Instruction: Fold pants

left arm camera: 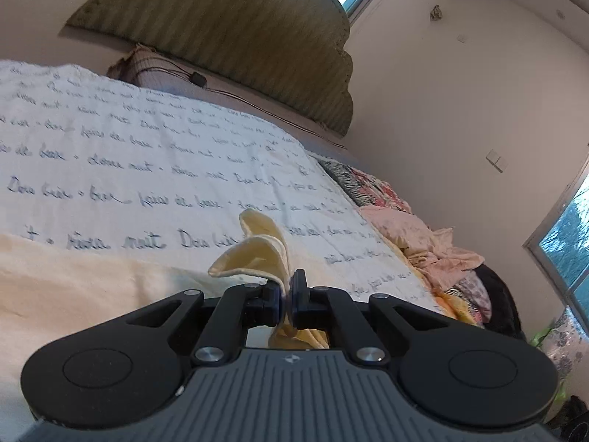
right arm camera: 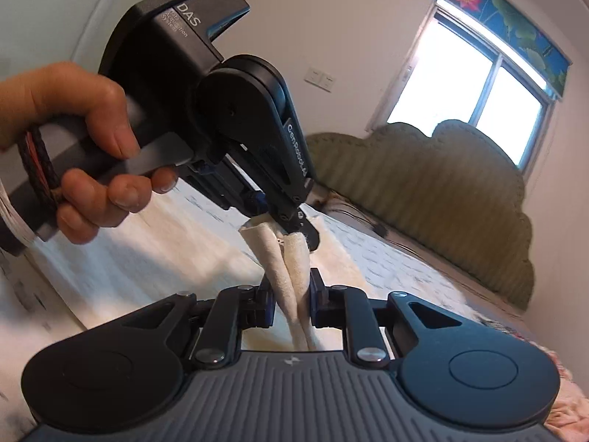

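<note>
The pants (left arm camera: 254,248) are pale cream fabric lying on a bed. In the left wrist view my left gripper (left arm camera: 288,293) is shut on a bunched edge of them, with folds sticking up past the fingers and the rest spread to the left (left arm camera: 73,287). In the right wrist view my right gripper (right arm camera: 291,296) is shut on a rolled edge of the pants (right arm camera: 291,261). The left gripper (right arm camera: 294,221), held by a hand (right arm camera: 73,140), pinches the same edge just beyond it. Both hold the fabric a little above the bed.
The bed has a white cover with handwriting print (left arm camera: 147,162) and a green scalloped headboard (left arm camera: 239,51). A pile of pink and patterned clothes (left arm camera: 423,243) lies at the bed's right side. A wall and windows (right arm camera: 478,84) stand behind.
</note>
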Motion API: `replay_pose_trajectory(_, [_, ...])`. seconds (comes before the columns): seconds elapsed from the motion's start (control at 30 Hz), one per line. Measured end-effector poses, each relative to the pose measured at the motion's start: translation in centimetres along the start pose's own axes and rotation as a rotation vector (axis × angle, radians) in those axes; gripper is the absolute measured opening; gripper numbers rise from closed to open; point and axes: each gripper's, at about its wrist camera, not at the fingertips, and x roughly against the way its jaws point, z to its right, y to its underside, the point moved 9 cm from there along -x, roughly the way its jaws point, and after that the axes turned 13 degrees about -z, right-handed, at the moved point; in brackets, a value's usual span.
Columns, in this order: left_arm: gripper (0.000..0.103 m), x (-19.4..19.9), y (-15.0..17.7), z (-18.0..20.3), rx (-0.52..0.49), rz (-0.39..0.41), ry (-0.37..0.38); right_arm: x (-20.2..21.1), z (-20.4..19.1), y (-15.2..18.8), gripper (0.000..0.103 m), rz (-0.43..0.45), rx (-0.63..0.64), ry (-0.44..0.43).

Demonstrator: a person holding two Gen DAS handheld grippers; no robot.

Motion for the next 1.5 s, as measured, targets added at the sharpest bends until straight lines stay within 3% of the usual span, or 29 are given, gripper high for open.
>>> replay_pose_trajectory(0.27, [0.005, 4.1, 2.6, -5.4, -0.038, 0.002, -0.233, -1.6, -6.5, -1.5, 0.017, 0.003, 0.007, -0.195])
replay_pose_trajectory(0.43, [0.005, 5.3, 3.9, -8.1, -0.025, 0.005, -0.282, -1.7, -10.1, -1.3, 0.017, -0.012, 0.032, -0.259])
replay_pose_trajectory(0.77, [0.006, 4.2, 4.7, -10.3, -0.048, 0.012, -0.368, -4.6, -11.7, -1.5, 0.018, -0.050, 0.030, -0.301])
replay_pose_trajectory(0.83, [0.014, 3.5, 5.1, -11.1, -0.030, -0.028, -0.381, -5.1, -12.2, -1.1, 0.025, -0.102, 0.048, -0.317])
replay_pose_trajectory(0.87, [0.026, 3.4, 5.4, -11.5, -0.012, -0.044, -0.384, -5.2, -12.5, -1.0, 0.026, -0.129, 0.055, -0.326])
replay_pose_trajectory(0.9, [0.030, 3.5, 5.5, -11.7, 0.000, -0.046, -0.377, -4.8, -12.5, -0.9, 0.026, -0.137, 0.053, -0.331])
replay_pose_trajectory(1.0, [0.036, 4.8, 5.5, -12.2, 0.015, -0.031, -0.389, -2.0, -10.5, -1.3, 0.026, -0.129, -0.015, -0.438])
replay_pose_trajectory(1.07, [0.037, 6.0, 5.0, -12.4, 0.014, 0.004, -0.422, 0.4, -7.6, -1.8, 0.026, -0.072, -0.093, -0.515])
replay_pose_trajectory(1.1, [0.037, 6.7, 4.6, -12.5, 0.017, 0.033, -0.449, 0.8, -5.8, -2.0, 0.026, -0.054, -0.128, -0.506])
replay_pose_trajectory(1.17, [0.037, 7.6, 3.7, -12.7, 0.023, 0.068, -0.496, -0.1, -1.3, -2.0, 0.026, -0.050, -0.200, -0.392])
replay_pose_trajectory(1.23, [0.037, 7.7, 3.0, -12.6, 0.041, 0.072, -0.524, -2.8, 2.4, -0.9, 0.026, -0.108, -0.268, -0.286])
replay_pose_trajectory(1.33, [0.038, 6.6, 2.5, -10.8, 0.016, 0.041, -0.477, -7.7, 4.0, 2.7, 0.026, -0.300, -0.376, -0.318])
replay_pose_trajectory(1.4, [0.042, 5.2, 2.6, -9.1, -0.046, -0.005, -0.466, -8.9, 2.8, 5.4, 0.026, -0.416, -0.322, -0.306])
replay_pose_trajectory(1.43, [0.043, 4.7, 2.6, -8.3, -0.079, -0.021, -0.467, -8.5, 2.3, 6.0, 0.026, -0.417, -0.296, -0.294])
replay_pose_trajectory(1.5, [0.057, 3.5, 2.4, -6.6, -0.132, -0.040, -0.443, -6.6, 2.1, 6.3, 0.026, -0.381, -0.336, -0.299])
